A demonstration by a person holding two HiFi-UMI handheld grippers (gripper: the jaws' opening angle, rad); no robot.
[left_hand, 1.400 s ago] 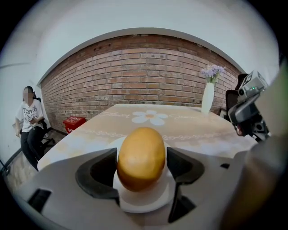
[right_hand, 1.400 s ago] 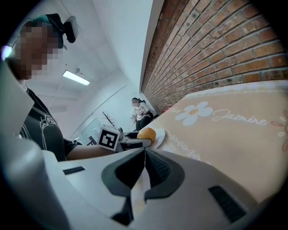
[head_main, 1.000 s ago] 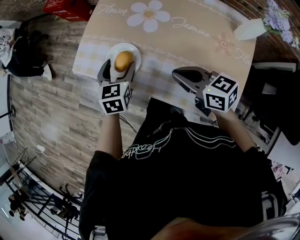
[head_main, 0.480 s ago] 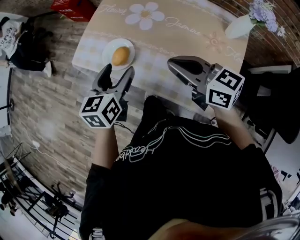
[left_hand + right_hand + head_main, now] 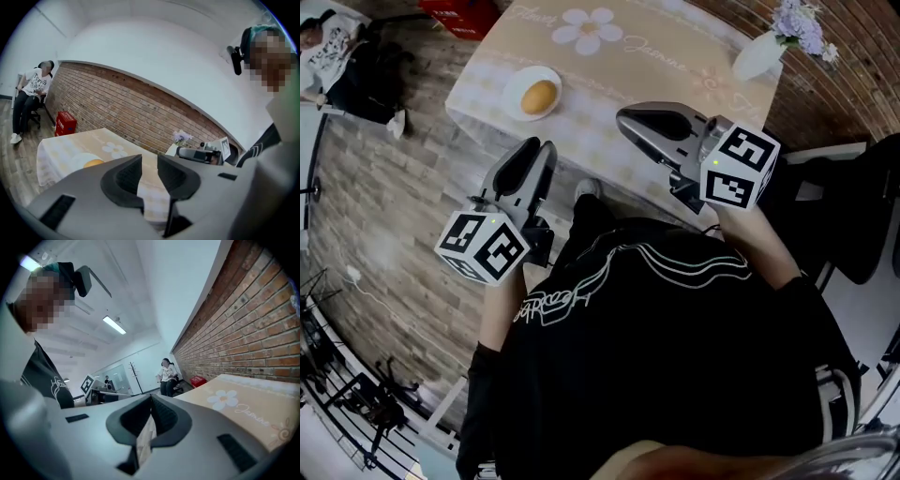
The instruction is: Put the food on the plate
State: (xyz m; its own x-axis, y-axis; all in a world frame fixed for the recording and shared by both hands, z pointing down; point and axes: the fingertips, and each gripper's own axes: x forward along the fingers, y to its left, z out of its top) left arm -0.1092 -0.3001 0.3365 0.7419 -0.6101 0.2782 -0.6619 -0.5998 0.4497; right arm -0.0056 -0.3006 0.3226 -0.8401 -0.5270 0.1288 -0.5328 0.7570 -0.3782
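Observation:
A golden-brown bun point(image 5: 540, 95) lies on a small white plate point(image 5: 520, 106) near the table's left front corner; the left gripper view also shows the bun point(image 5: 93, 163) on the plate point(image 5: 75, 161). My left gripper point(image 5: 534, 150) hangs off the table's front edge, well back from the plate. Its jaws are closing, a narrow gap remains, and nothing is between them point(image 5: 149, 163). My right gripper point(image 5: 625, 118) hovers over the table's front edge to the right, shut and empty point(image 5: 151, 398).
The table point(image 5: 675, 47) wears a beige flowered cloth. A white vase with purple flowers point(image 5: 761, 54) stands at its far right corner. A red crate point(image 5: 450, 11) sits on the floor beyond. A person point(image 5: 29, 96) sits by the brick wall.
My left gripper has drawn back from the plate, off the table towards my body, leaving the bun on the plate, and its jaws have narrowed. The right gripper has stayed put.

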